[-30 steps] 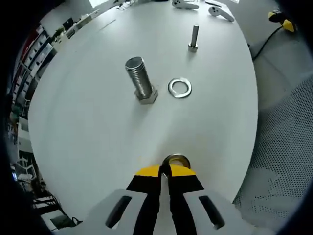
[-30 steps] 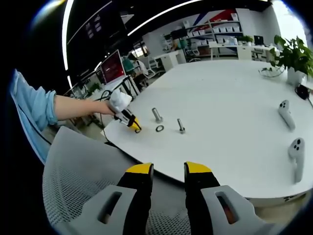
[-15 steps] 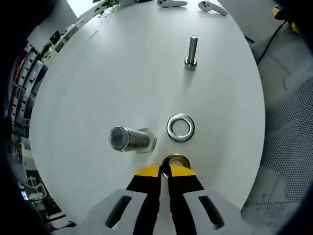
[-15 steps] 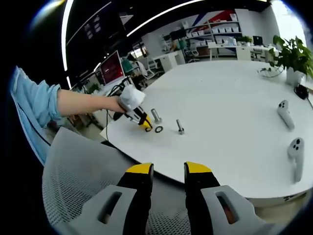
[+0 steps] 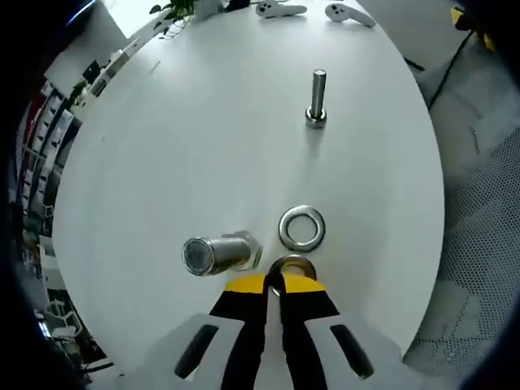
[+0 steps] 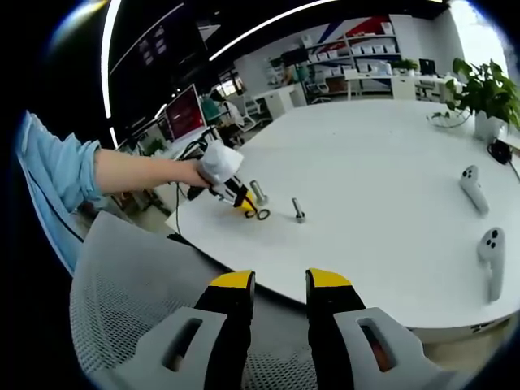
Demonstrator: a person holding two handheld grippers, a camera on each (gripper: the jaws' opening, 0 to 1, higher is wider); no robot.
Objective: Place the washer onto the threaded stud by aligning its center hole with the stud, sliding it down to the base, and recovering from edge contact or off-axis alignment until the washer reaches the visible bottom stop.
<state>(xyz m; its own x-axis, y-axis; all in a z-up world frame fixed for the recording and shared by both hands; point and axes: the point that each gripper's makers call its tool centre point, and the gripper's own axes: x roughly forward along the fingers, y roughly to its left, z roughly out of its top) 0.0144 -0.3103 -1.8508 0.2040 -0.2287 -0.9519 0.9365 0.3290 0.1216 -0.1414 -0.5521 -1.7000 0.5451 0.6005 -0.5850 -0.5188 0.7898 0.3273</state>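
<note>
In the left gripper view my left gripper (image 5: pixel 274 283) is shut on a brass-rimmed washer (image 5: pixel 292 265) that juts out from its yellow tips. Just left of the tips stands a thick threaded stud (image 5: pixel 216 253) on its hex head, seen from above. A second, loose steel washer (image 5: pixel 302 227) lies flat on the table right ahead of the held one. In the right gripper view my right gripper (image 6: pixel 278 284) is open over a mesh chair, and the left gripper (image 6: pixel 244 203) shows far off beside the stud (image 6: pixel 258 192).
A slim bolt (image 5: pixel 317 97) stands upright farther out on the round white table (image 5: pixel 203 122). Two white controllers (image 6: pixel 479 219) lie at the table's far side. A grey mesh chair (image 6: pixel 138 301) sits under my right gripper. A potted plant (image 6: pixel 486 97) stands at the back.
The left gripper has moved in over the table with its washer, from short of the stud to right beside it. The right gripper has stayed still.
</note>
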